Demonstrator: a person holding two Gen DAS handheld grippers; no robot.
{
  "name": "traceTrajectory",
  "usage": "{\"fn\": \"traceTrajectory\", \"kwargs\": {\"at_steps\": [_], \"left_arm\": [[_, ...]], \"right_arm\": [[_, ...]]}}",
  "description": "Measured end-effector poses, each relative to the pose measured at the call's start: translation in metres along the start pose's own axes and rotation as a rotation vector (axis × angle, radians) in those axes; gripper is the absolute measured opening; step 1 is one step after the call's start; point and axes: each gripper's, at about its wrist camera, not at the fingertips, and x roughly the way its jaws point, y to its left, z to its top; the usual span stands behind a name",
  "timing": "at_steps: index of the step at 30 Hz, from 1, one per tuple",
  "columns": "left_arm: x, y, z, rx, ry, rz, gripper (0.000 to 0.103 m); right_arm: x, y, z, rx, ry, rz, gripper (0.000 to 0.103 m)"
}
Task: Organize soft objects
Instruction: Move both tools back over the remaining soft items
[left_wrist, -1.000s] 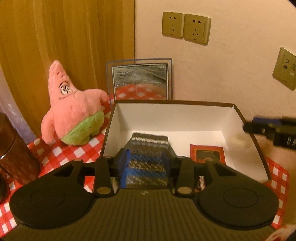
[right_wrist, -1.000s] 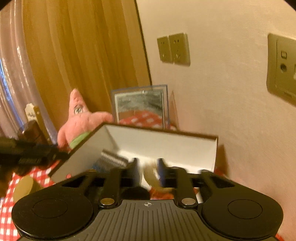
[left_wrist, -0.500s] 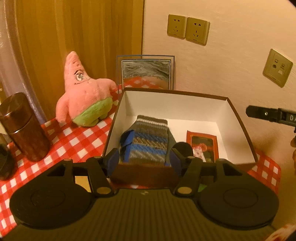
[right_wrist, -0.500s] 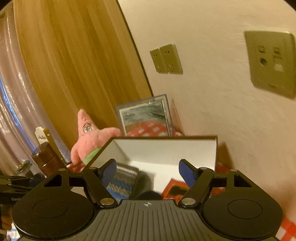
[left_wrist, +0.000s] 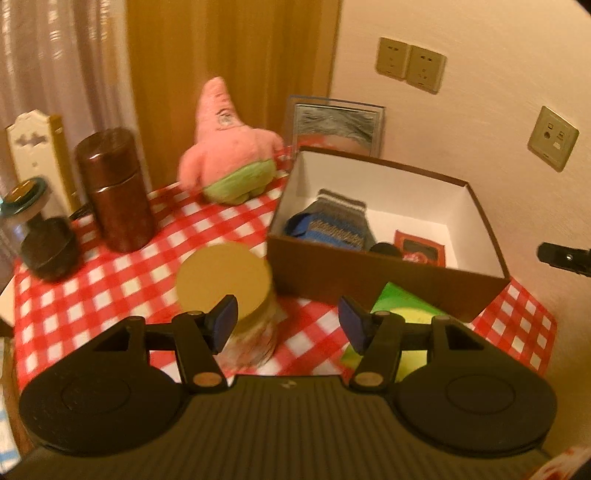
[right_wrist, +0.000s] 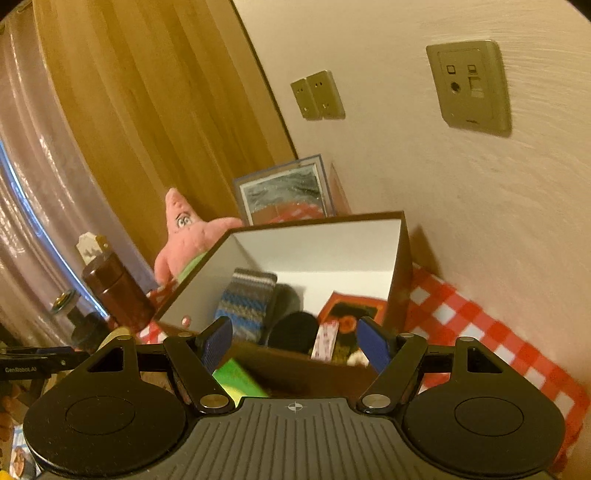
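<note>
A brown box (left_wrist: 373, 273) with a white inside stands on the red checked cloth by the wall. A striped knit sock (left_wrist: 334, 223) lies in it, beside a dark round item (left_wrist: 386, 248) and a red packet (left_wrist: 421, 251). A pink star plush (left_wrist: 229, 147) sits left of the box. My left gripper (left_wrist: 288, 323) is open and empty, in front of the box. My right gripper (right_wrist: 295, 343) is open and empty at the box's near wall; the sock (right_wrist: 247, 302) and plush (right_wrist: 188, 236) show there too.
A jar with a tan lid (left_wrist: 231, 291) stands just ahead of my left fingers. A brown canister (left_wrist: 114, 188), a dark bowl (left_wrist: 50, 253) and a glass jar (left_wrist: 22, 199) stand at left. A green sponge (left_wrist: 402, 310) lies before the box. A framed picture (left_wrist: 336, 125) leans on the wall.
My left gripper let go of the sock in the box, opened and pulled back and up. My right gripper opened, released a small item into the box and drew back.
</note>
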Motion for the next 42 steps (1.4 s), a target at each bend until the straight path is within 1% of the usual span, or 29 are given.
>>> {"fn": "traceTrajectory", "kwargs": {"at_steps": [3,8,13,16,22,28,33,42], "left_arm": [[-0.015,0.011,-0.017,-0.035,0.006,0.022,0.058],[-0.036,0.025,-0.048,-0.071,0.028,0.065,0.058],[-0.052,0.038,-0.079,-0.094,0.061,0.087,0.058],[-0.057,0.043,-0.096,-0.107,0.083,0.091,0.058],[-0.058,0.045,-0.127,-0.13,0.143,0.084,0.058],[-0.05,0.039,-0.152,-0.12,0.205,0.068,0.058],[-0.042,0.032,-0.166,-0.098,0.243,0.055,0.058],[-0.036,0.024,-0.177,-0.067,0.267,0.048,0.058]], "right_arm": [[-0.011,0.009,-0.014,-0.023,0.018,0.012,0.074],[-0.022,0.028,-0.044,-0.095,0.079,0.041,0.074],[-0.023,0.047,-0.08,-0.161,0.165,0.067,0.074],[-0.021,0.054,-0.099,-0.171,0.219,0.085,0.074],[-0.012,0.066,-0.131,-0.213,0.314,0.107,0.074],[0.0,0.08,-0.159,-0.302,0.382,0.101,0.074],[0.007,0.091,-0.177,-0.345,0.419,0.118,0.074],[0.012,0.106,-0.186,-0.382,0.443,0.142,0.074]]}}
